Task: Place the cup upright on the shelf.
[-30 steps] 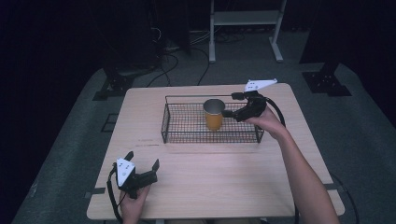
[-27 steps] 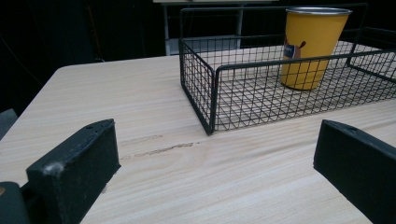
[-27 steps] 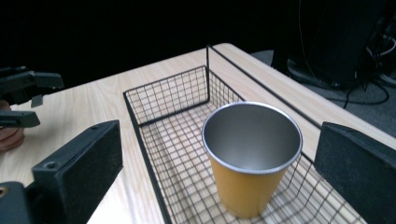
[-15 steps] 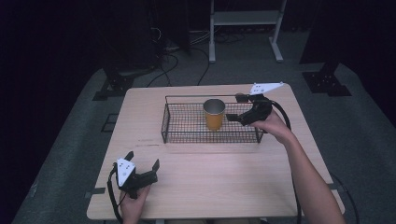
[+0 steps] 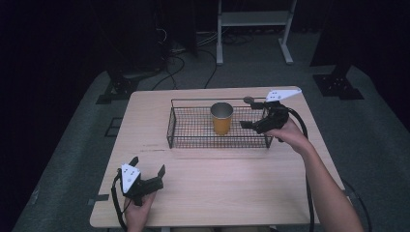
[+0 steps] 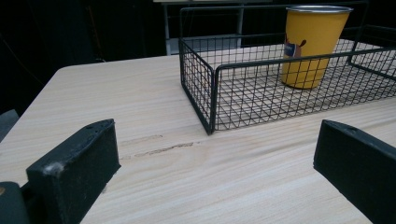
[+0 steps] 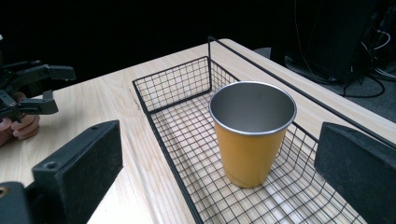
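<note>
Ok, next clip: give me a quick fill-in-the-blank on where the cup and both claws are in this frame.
1. The yellow cup stands upright inside the wire ____.
2. The right claw, near the cup, has its jaws ____.
3. The left claw rests open on the wooden ____, well apart from the basket.

Missing words: basket; open; table

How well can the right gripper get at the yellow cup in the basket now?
Probably well: the right gripper hangs open over the wire basket, facing the upright yellow cup, with nothing between them.
</note>
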Motion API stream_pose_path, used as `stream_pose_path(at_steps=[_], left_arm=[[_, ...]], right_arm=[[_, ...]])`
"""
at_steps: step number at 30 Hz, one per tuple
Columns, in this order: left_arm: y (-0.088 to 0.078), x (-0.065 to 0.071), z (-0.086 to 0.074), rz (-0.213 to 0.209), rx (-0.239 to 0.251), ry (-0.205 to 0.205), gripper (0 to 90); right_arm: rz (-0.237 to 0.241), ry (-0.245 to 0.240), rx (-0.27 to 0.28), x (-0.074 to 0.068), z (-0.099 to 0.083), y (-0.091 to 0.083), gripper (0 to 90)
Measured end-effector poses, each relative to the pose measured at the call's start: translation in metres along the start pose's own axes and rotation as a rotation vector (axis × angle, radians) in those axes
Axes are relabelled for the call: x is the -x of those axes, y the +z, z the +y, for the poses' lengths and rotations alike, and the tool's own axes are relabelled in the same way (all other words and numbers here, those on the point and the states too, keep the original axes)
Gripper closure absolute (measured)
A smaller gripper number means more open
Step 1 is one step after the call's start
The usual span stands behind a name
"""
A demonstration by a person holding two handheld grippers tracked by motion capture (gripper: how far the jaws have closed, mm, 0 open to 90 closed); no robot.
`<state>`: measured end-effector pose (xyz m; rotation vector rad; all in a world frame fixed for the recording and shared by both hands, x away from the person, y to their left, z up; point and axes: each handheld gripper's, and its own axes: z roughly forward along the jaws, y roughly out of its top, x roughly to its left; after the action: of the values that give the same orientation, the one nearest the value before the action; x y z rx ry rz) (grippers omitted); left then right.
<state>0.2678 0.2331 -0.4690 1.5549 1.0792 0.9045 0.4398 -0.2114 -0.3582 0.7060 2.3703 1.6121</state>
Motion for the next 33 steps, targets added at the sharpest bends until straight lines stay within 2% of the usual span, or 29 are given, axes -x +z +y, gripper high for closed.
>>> stream_pose_path(at_steps=[5, 15, 16, 18, 33], left_arm=[[0.0, 0.0, 0.0, -0.002, 0.002, -0.003, 0.0], [0.0, 0.0, 0.0, -0.002, 0.002, -0.002, 0.0], [0.0, 0.0, 0.0, -0.002, 0.001, -0.003, 0.0], [0.0, 0.0, 0.0, -0.002, 0.001, -0.003, 0.0], [0.0, 0.0, 0.0, -0.002, 0.002, 0.0, 0.0]], right_arm=[[0.0, 0.006, -0.02, -0.001, -0.002, -0.003, 0.6], [0.001, 0.011, -0.019, -0.005, -0.012, -0.007, 0.7], [0.002, 0.012, -0.039, -0.006, -0.013, -0.007, 0.6], [0.001, 0.011, -0.042, -0.006, -0.014, -0.008, 0.7], [-0.009, 0.022, -0.036, -0.013, -0.031, -0.022, 0.7]])
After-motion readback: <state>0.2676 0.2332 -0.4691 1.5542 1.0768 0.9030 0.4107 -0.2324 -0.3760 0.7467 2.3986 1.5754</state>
